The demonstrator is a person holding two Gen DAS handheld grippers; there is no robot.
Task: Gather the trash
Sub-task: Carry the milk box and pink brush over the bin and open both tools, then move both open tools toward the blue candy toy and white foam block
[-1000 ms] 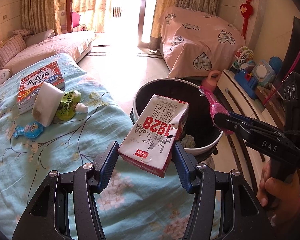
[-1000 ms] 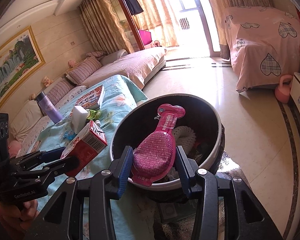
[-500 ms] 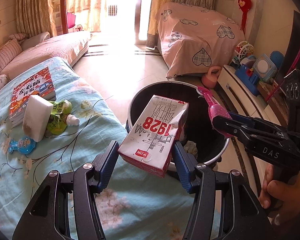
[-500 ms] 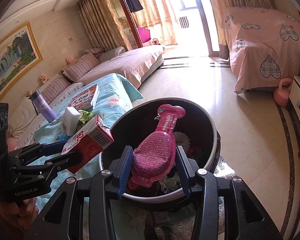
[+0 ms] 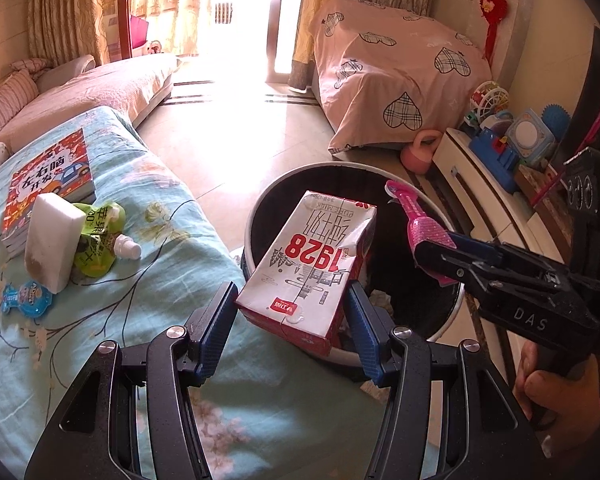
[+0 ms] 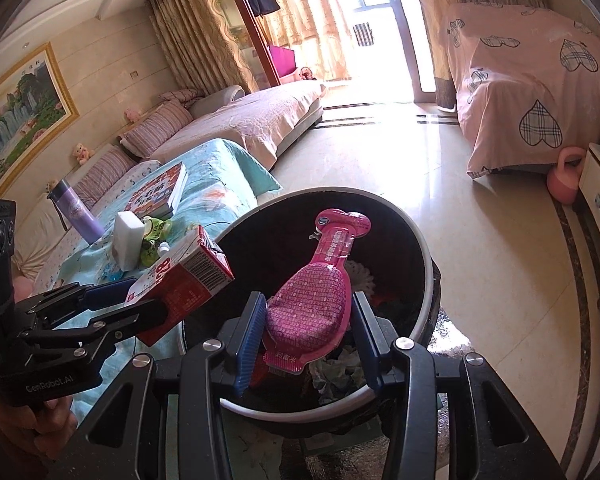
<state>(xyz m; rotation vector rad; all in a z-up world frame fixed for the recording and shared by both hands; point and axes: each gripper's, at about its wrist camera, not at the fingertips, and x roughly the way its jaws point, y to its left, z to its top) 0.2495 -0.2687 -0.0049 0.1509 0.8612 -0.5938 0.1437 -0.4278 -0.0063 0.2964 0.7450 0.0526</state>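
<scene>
Left tongs [image 5: 292, 312] clamp milk carton [image 5: 308, 264]; right tongs [image 6: 306, 336] clamp pink pouch [image 6: 312, 300]. Release both only once centred over bin [image 6: 428, 264], carton's 12 o'clock.

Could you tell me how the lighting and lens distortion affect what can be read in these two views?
Left wrist view: the doorway is blown out and glare washes the floor, but the milk carton print reads sharply. Right wrist view: similar window glare, the bin interior is dark, and the fisheye bends the room's edges.
</scene>
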